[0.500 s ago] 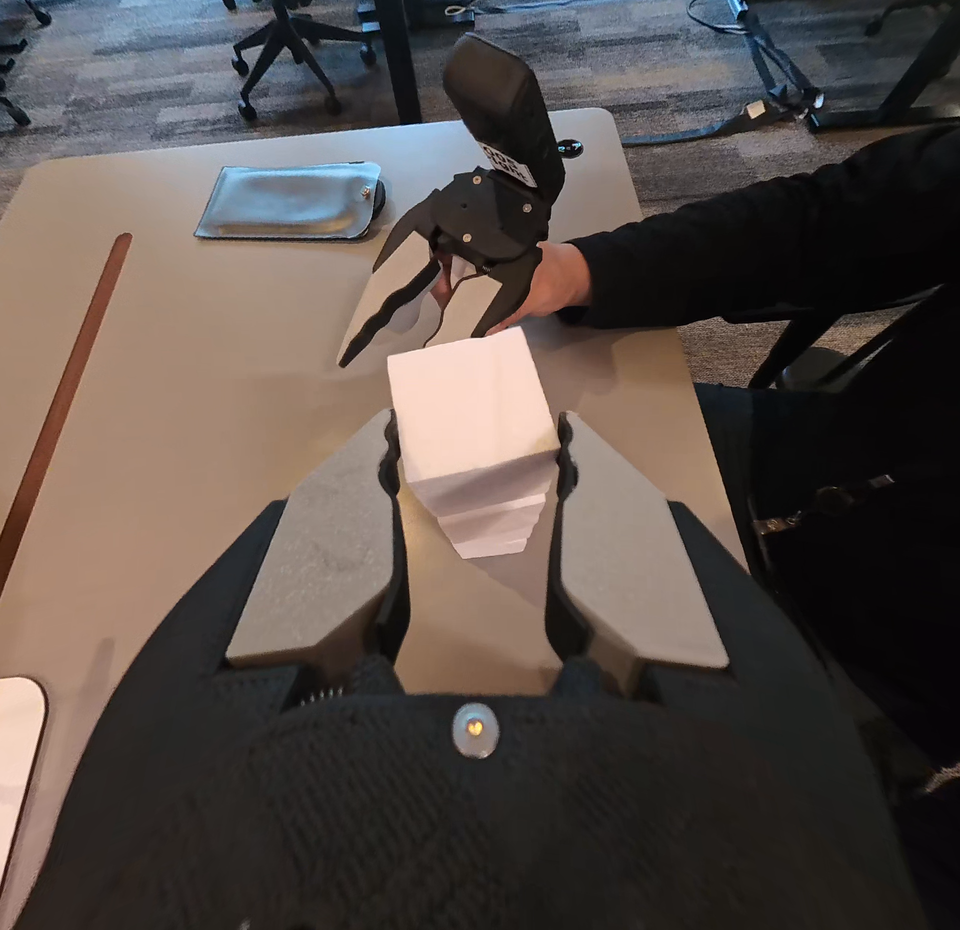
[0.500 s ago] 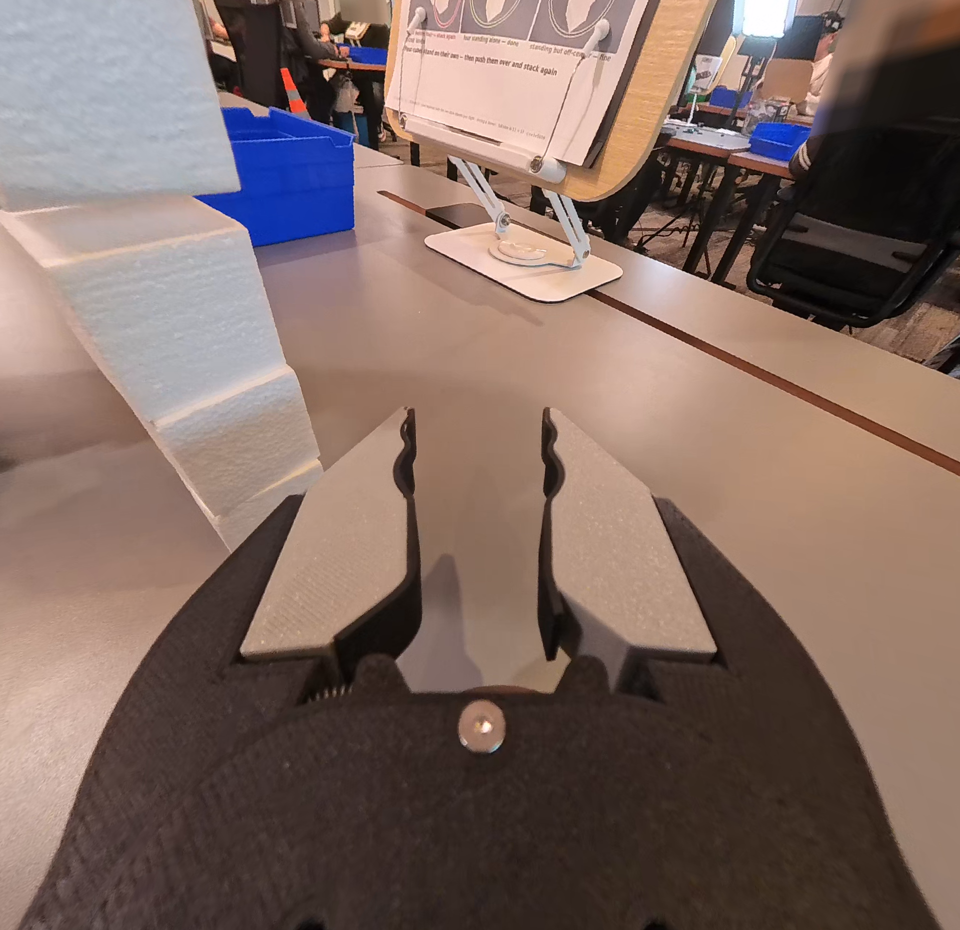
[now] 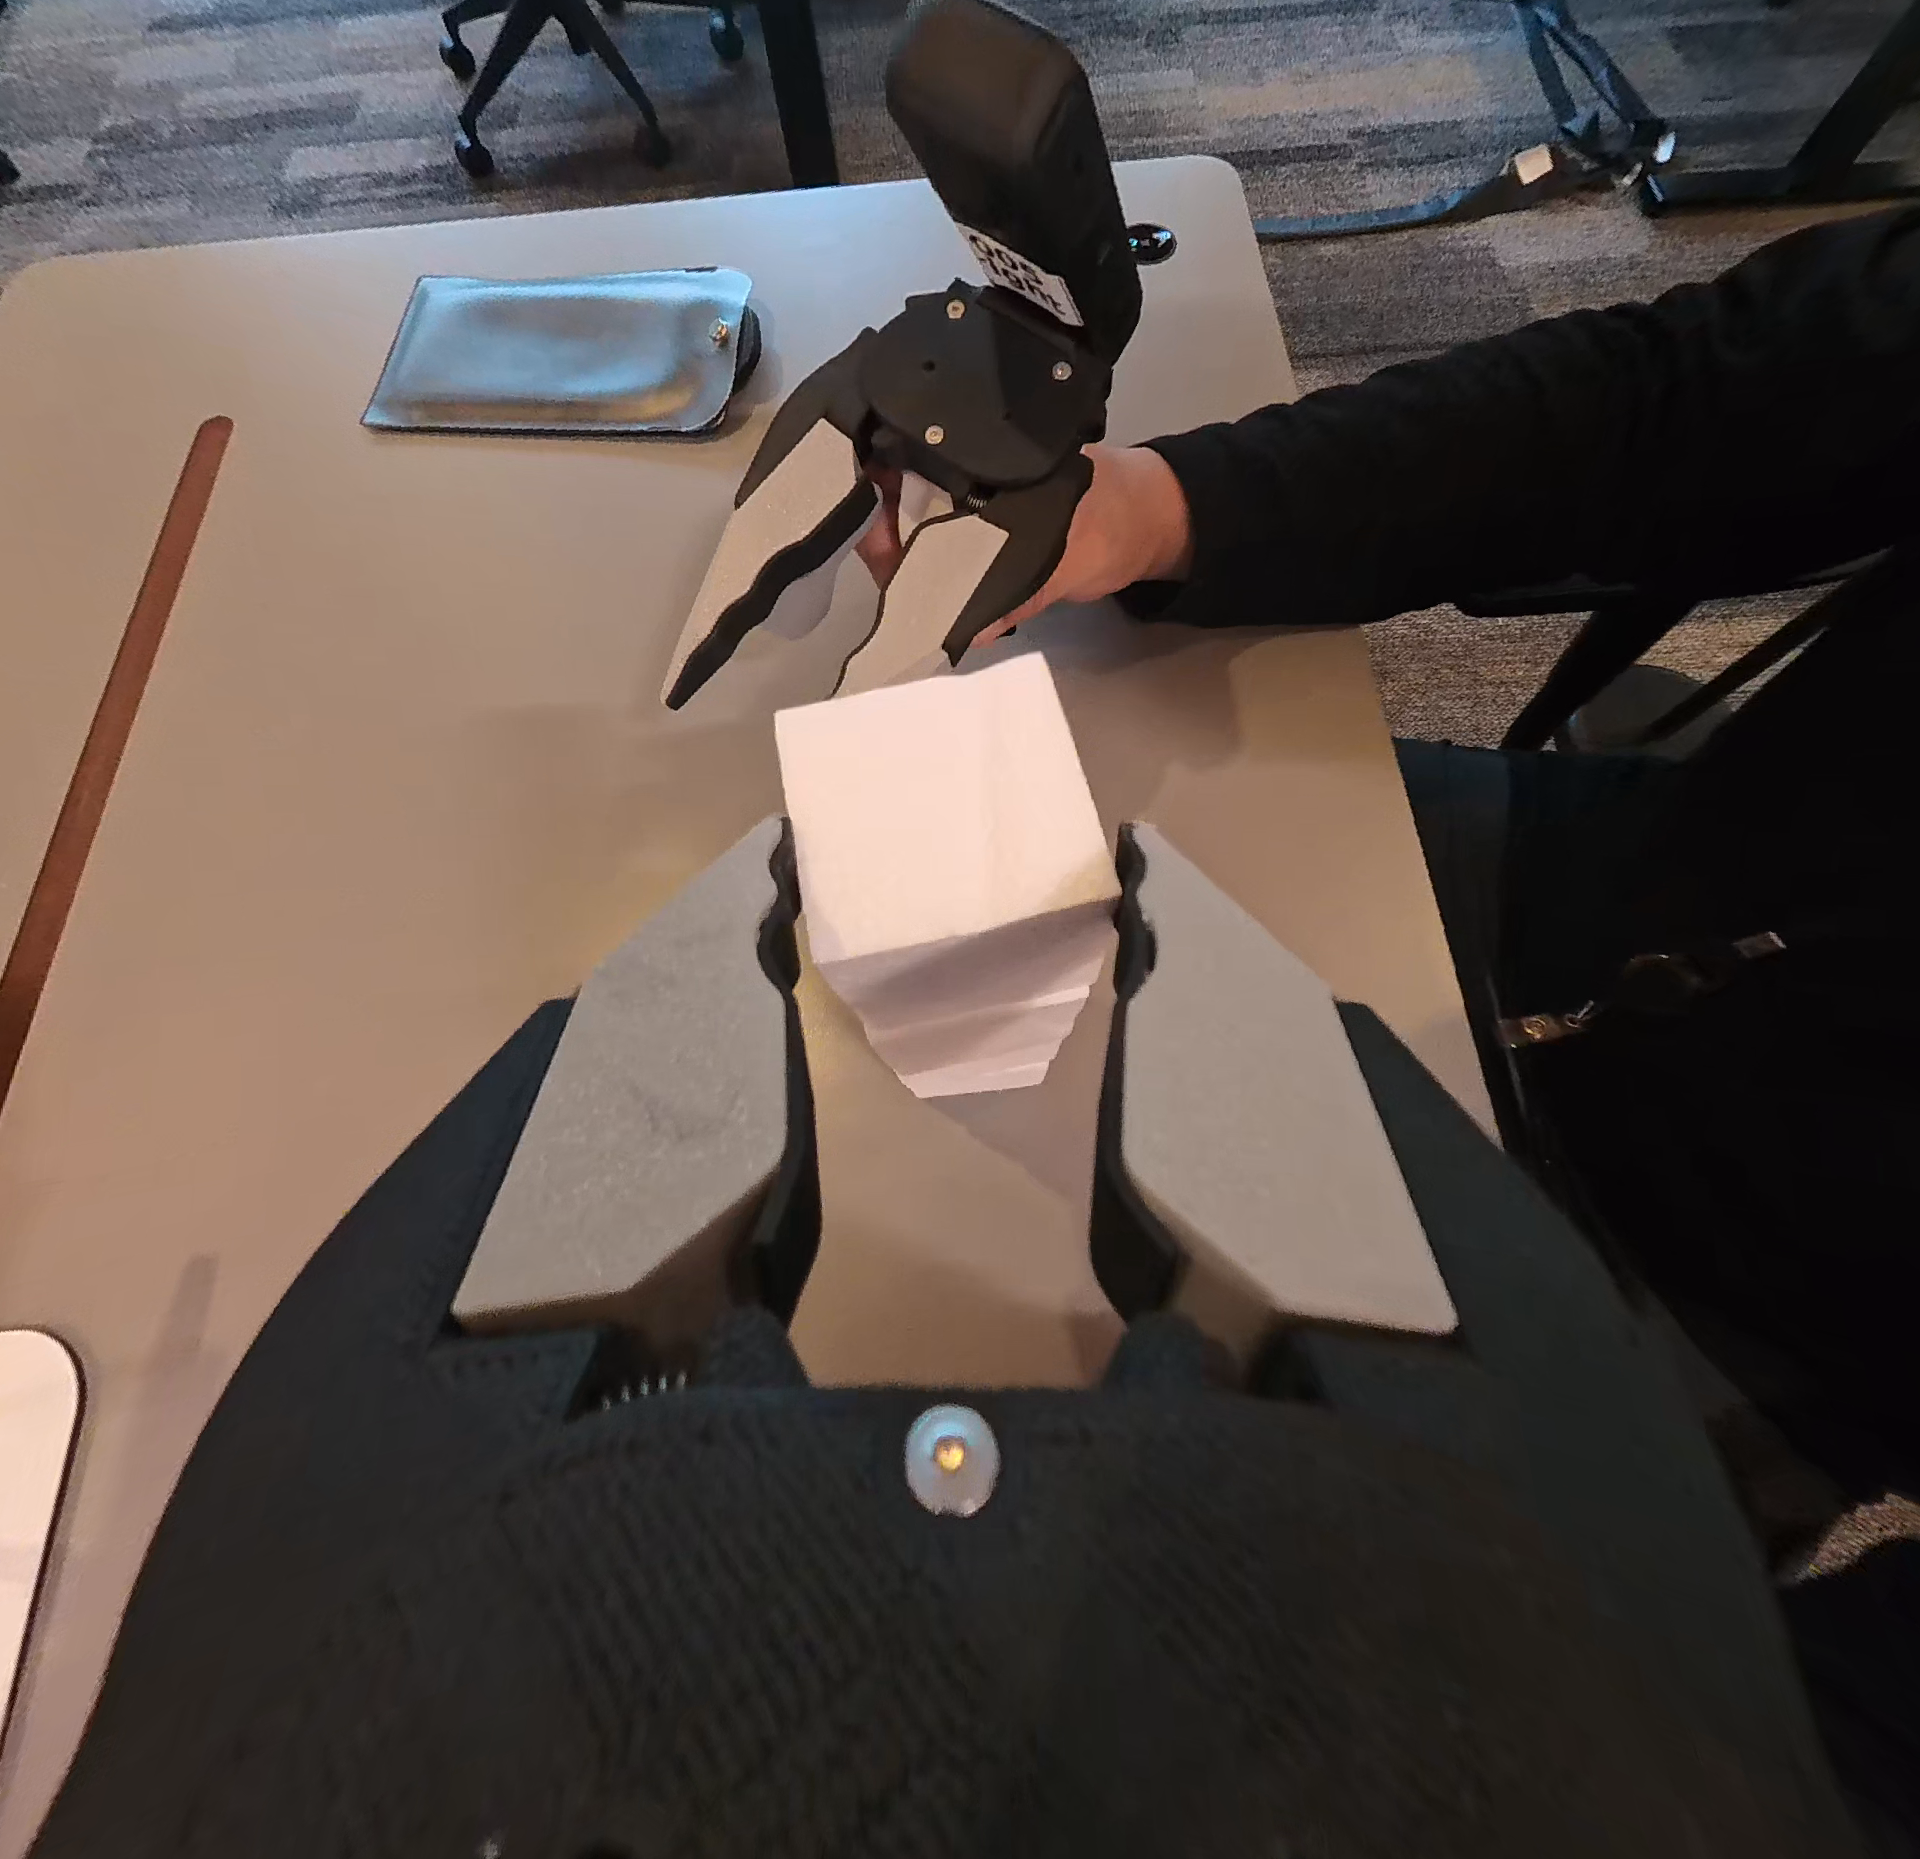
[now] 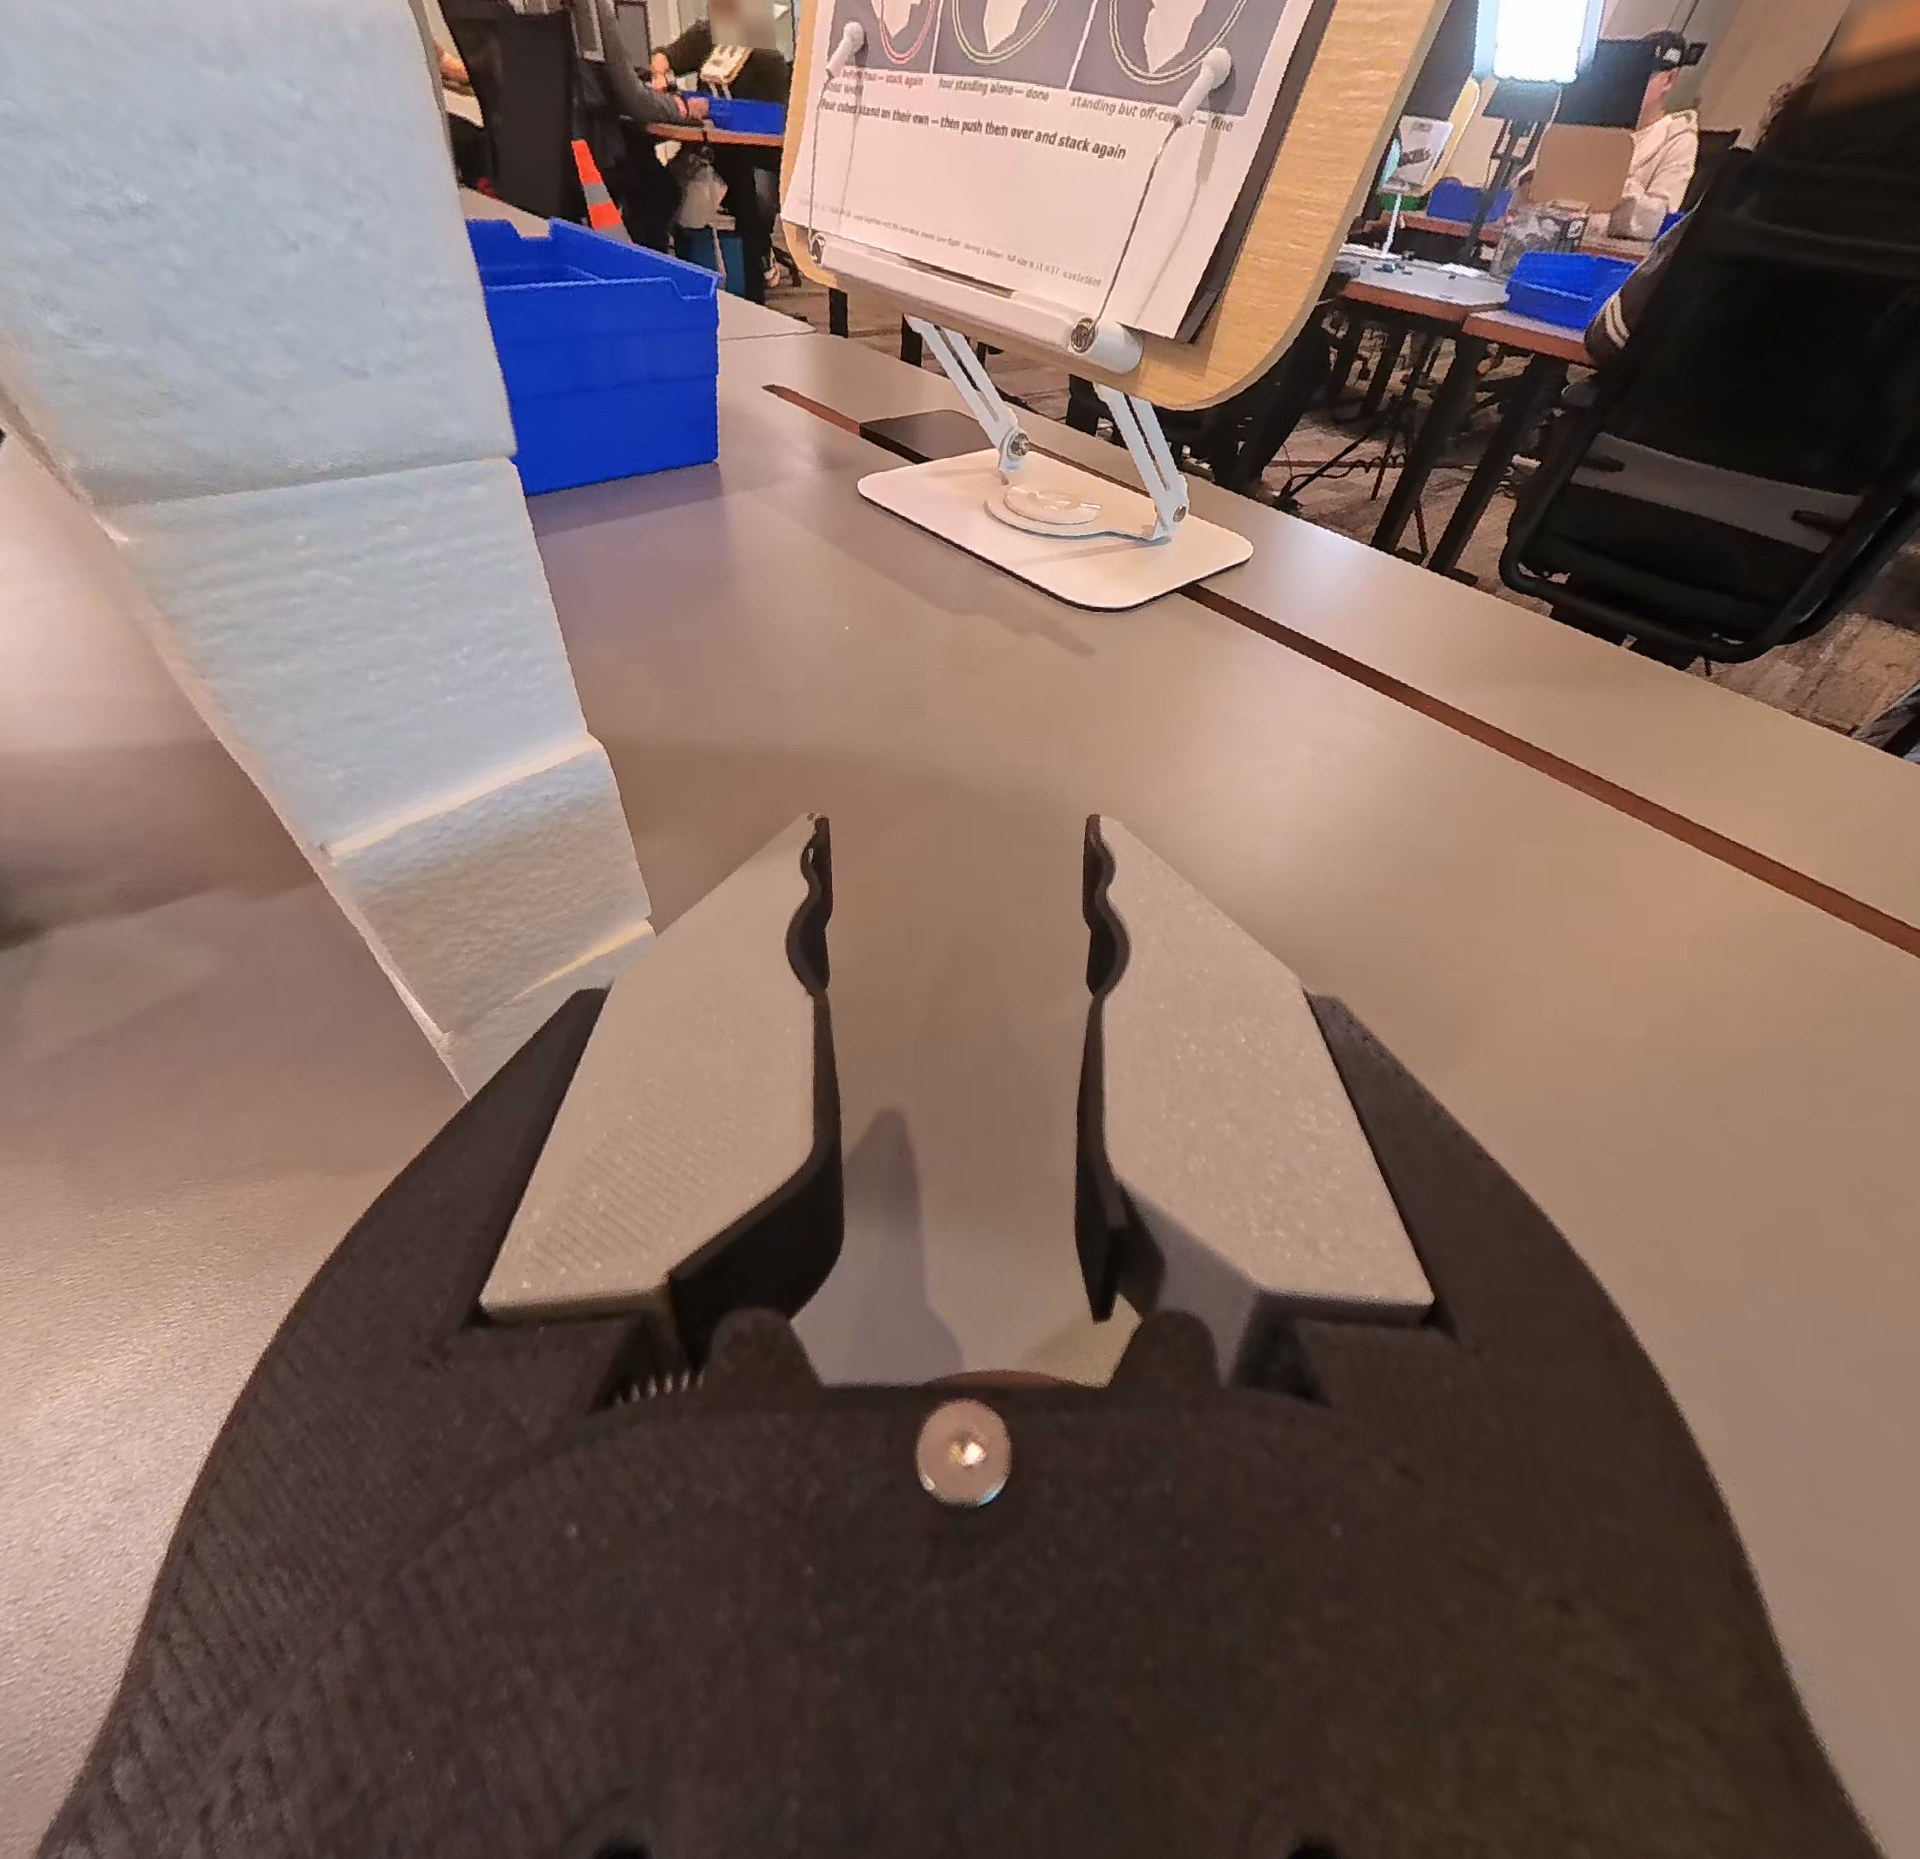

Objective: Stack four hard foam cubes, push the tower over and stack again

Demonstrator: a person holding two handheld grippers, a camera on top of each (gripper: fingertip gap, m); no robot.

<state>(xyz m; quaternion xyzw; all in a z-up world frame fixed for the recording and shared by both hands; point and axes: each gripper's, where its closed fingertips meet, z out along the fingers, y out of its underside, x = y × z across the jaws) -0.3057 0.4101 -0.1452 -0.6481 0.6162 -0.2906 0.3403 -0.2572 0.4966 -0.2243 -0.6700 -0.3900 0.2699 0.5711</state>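
Note:
A tower of white foam cubes [image 3: 961,1020] stands on the grey table [image 3: 416,874], four layers showing, each a little offset. My left gripper [image 3: 956,874] is above it, fingertips against both sides of the top cube [image 3: 935,812], shut on it. My right gripper [image 3: 816,679] is open and empty, held by a hand just beyond the tower, tips near the table. In the right wrist view the tower [image 4: 343,646] stands close at the left with its top cube [image 4: 229,230] overhanging, and my right gripper [image 4: 956,843] is open over bare table.
A silver pouch [image 3: 561,365] lies at the table's far side. A document stand [image 4: 1049,521] and a blue bin [image 4: 613,355] sit beyond the tower. A brown strip [image 3: 114,729] runs along the table. A sleeved arm [image 3: 1558,479] reaches in from the right edge.
The top cube has come down slightly onto the cube below, still between my left fingers. The right gripper has hardly moved.

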